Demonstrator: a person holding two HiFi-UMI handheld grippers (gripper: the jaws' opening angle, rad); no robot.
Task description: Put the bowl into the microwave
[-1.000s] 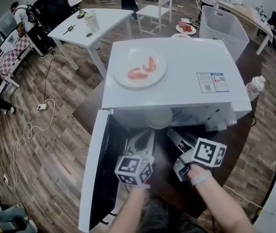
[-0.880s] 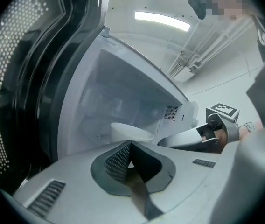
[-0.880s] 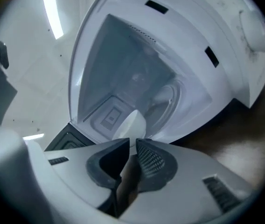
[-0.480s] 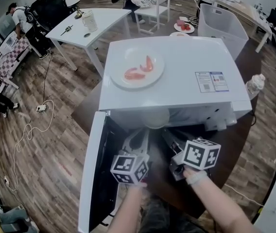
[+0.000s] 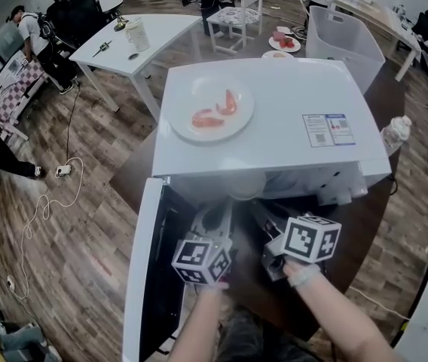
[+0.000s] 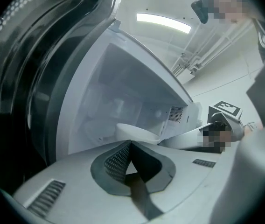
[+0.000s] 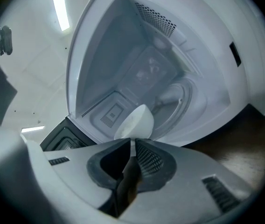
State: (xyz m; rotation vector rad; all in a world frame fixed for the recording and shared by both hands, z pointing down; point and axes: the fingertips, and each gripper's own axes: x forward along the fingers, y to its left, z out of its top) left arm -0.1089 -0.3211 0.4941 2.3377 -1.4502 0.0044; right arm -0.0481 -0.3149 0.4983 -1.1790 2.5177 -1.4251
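The white bowl [image 5: 242,185] hangs at the open mouth of the white microwave [image 5: 274,127], half hidden under its top edge. My left gripper [image 5: 219,214] reaches in from the lower left and is shut on the bowl's [image 6: 137,130] near rim, as its own view [image 6: 130,143] shows. From the lower right, my right gripper [image 5: 258,206] has its jaws closing on the other side of the rim. In its own view [image 7: 133,142] a thin edge of the bowl [image 7: 135,122] sits pinched between the pads. Behind the bowl lies the glass turntable [image 7: 179,97].
The microwave door [image 5: 142,277] swings open to the left, close beside my left gripper. On top of the microwave stands a plate [image 5: 211,110] with red food. A bottle [image 5: 395,134] is at the right, and a white bin [image 5: 346,40] and tables stand behind.
Both grippers have shifted a little to the left and nearer the opening. The bowl now shows less beneath the microwave's top edge.
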